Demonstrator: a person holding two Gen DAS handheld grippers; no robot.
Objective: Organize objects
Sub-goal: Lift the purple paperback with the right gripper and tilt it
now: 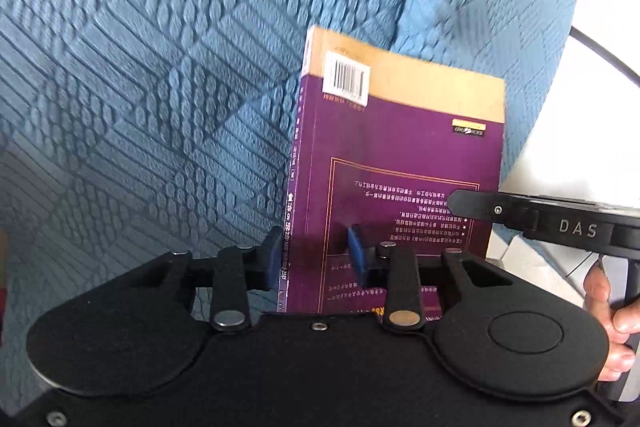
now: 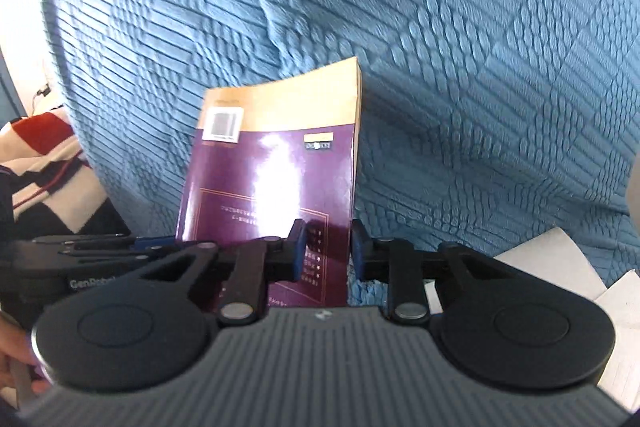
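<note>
Left wrist view shows the purple book (image 1: 400, 163) raised above the blue quilted cover (image 1: 140, 67), each hand-held gripper (image 1: 316, 259) (image 2: 329, 251) clamping one near corner; advise level, matched lifting.

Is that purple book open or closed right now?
Closed. The purple book shows only its back cover with the barcode, pages pressed together along the edge, pinched at both sides by the left gripper and right gripper.

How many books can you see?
1. The purple book with a tan band stands upright in front of the blue quilted cover, held at its near end between the left gripper and the right gripper. Others could be out of view.
</note>
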